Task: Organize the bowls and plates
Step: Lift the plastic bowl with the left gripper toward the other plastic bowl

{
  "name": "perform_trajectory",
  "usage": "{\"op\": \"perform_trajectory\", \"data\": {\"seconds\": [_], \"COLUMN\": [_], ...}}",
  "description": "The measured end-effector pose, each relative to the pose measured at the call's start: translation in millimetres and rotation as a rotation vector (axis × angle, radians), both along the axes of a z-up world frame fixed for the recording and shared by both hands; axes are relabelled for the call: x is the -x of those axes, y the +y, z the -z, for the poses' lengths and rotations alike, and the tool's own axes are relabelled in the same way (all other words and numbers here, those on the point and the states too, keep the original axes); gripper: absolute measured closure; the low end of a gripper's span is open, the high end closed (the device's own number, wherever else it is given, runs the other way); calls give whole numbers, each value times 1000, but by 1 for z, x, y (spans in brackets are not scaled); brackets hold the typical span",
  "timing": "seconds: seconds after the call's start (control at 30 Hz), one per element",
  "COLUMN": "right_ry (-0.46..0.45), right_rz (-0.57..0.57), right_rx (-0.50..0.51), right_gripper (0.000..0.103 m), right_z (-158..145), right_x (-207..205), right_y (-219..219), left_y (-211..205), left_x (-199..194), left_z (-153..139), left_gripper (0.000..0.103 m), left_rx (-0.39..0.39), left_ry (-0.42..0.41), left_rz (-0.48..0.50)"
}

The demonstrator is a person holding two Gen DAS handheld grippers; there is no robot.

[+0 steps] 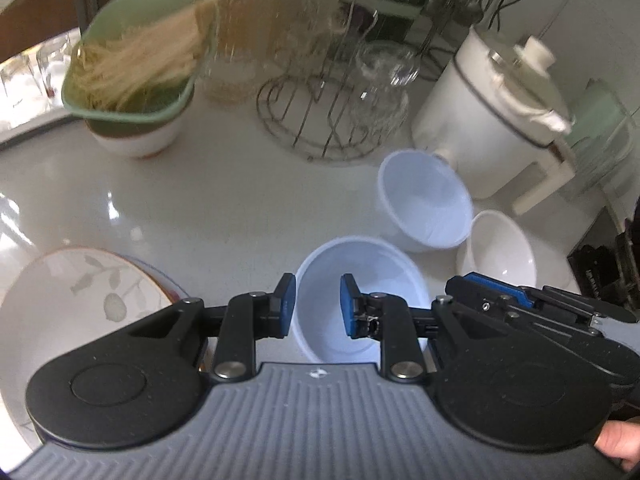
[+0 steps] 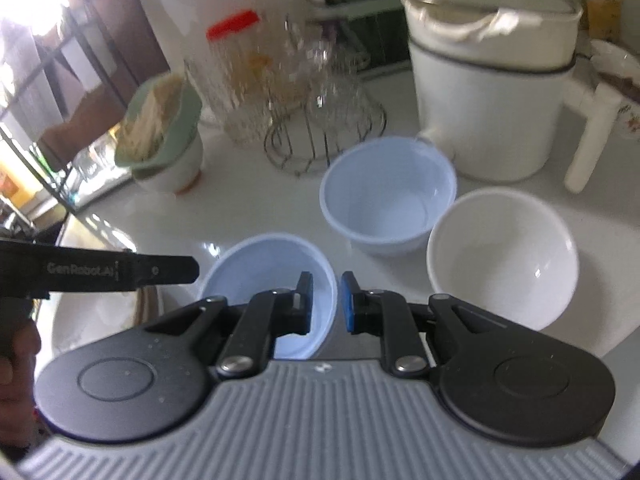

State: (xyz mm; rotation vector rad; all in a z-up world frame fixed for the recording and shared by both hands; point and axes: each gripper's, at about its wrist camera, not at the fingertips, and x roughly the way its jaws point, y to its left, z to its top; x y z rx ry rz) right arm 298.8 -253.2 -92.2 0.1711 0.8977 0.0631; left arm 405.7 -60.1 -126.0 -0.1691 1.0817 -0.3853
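As we hover both grippers, jaws narrow and empty, the left gripper (image 1: pixel 318 306) over the near blue bowl (image 1: pixel 360 276), a careless descent could knock it into the second blue bowl (image 1: pixel 424 200) beyond, on the worktop (image 1: pixel 220 200).

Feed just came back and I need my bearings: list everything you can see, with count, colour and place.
Pale blue bowls: 2, near one under the grippers, the other behind it.
White bowl: 1, right of the blue ones.
Leaf-pattern plate: 1, white, near left.
Green tub: 1, holding noodles, stacked on a white bowl, back left.
White pot: 1, back right.
Wire rack: 1, metal, back centre, with clear glassware.
Red-lidded jar: 1, clear, back.
Left gripper: black, blue pads, empty.
Right gripper: same, empty.
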Motion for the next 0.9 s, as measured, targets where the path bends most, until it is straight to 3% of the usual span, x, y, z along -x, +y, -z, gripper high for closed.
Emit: {"op": "perform_trajectory", "data": {"seconds": [0.3,0.5,0.9], "right_ry": [-112,-150,-203], "right_rz": [-5,1,22], "right_rx": [0,-1,21], "right_gripper": [85,85,85], "right_z": [-57,-79,-104], "right_x": [14,29,53], "right_y": [-2,-5,-4], "left_y": [-1,-4,-7], "left_x": [13,23,43], "left_z": [-58,-85,-108], "left_gripper": [76,76,76], "left_rx": [46,82,92], "left_ry": [-85,-126,-154], "left_rz": [28,47,81]}}
